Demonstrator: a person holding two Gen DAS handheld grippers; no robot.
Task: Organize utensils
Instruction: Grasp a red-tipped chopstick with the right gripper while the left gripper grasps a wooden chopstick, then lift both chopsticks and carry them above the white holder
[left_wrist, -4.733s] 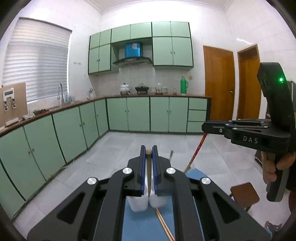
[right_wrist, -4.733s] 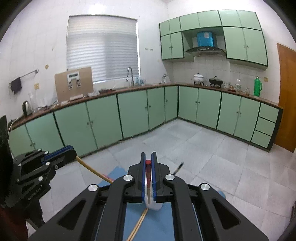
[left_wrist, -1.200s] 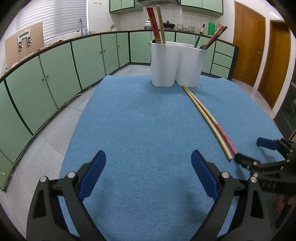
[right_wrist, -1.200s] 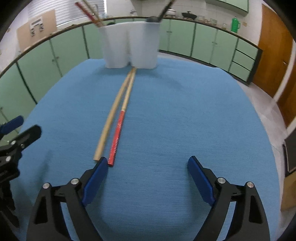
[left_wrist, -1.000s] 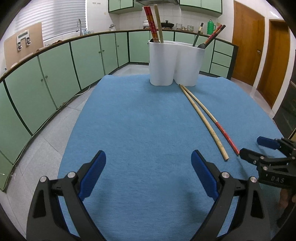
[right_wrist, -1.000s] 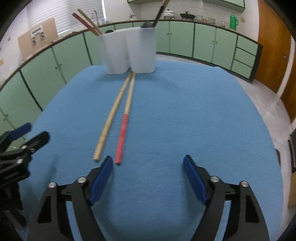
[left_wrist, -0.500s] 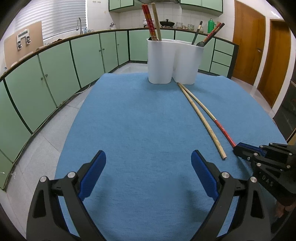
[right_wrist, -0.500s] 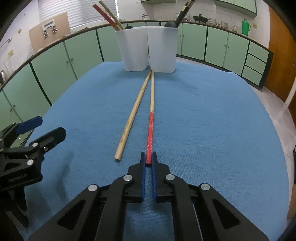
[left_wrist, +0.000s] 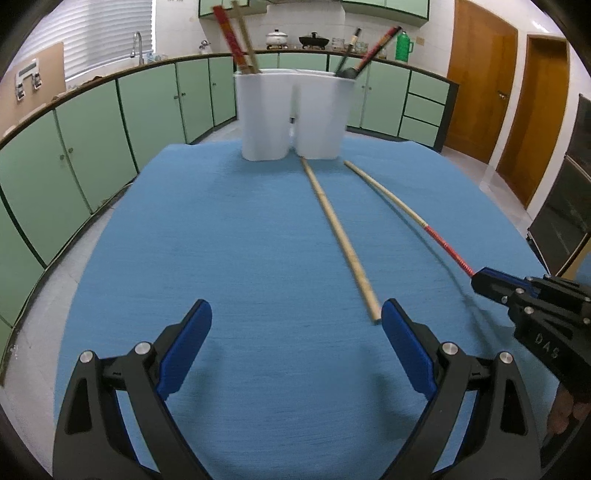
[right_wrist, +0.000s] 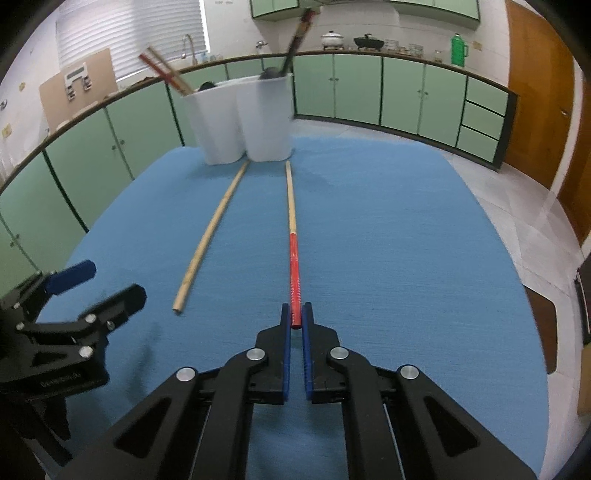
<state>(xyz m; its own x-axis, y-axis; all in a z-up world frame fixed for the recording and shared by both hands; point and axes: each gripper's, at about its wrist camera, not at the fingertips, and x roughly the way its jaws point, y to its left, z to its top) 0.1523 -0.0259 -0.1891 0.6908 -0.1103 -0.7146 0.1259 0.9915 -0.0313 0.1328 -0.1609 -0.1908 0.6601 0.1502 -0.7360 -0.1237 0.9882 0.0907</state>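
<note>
A white two-compartment holder (left_wrist: 291, 114) (right_wrist: 243, 118) stands at the far edge of the blue mat, with chopsticks and dark-handled utensils sticking out of it. Two long chopsticks lie on the mat. My right gripper (right_wrist: 295, 317) (left_wrist: 480, 277) is shut on the near red end of the red-handled chopstick (right_wrist: 293, 251) (left_wrist: 406, 212). The plain bamboo chopstick (left_wrist: 340, 236) (right_wrist: 210, 229) lies to its left. My left gripper (left_wrist: 295, 314) (right_wrist: 107, 282) stands wide with its jaws closing slightly. The bamboo chopstick's near end lies just inside its right finger, untouched.
The blue mat (left_wrist: 221, 240) covers a round table with floor dropping away on all sides. Green cabinets (left_wrist: 92, 147) run along the left and back walls. Wooden doors (left_wrist: 480, 92) are at the right. A hand (left_wrist: 561, 417) holds the right gripper's handle.
My right gripper has shut on the red end of the chopstick and swung it away from the bamboo one. My left gripper has moved forward toward the bamboo chopstick's near end.
</note>
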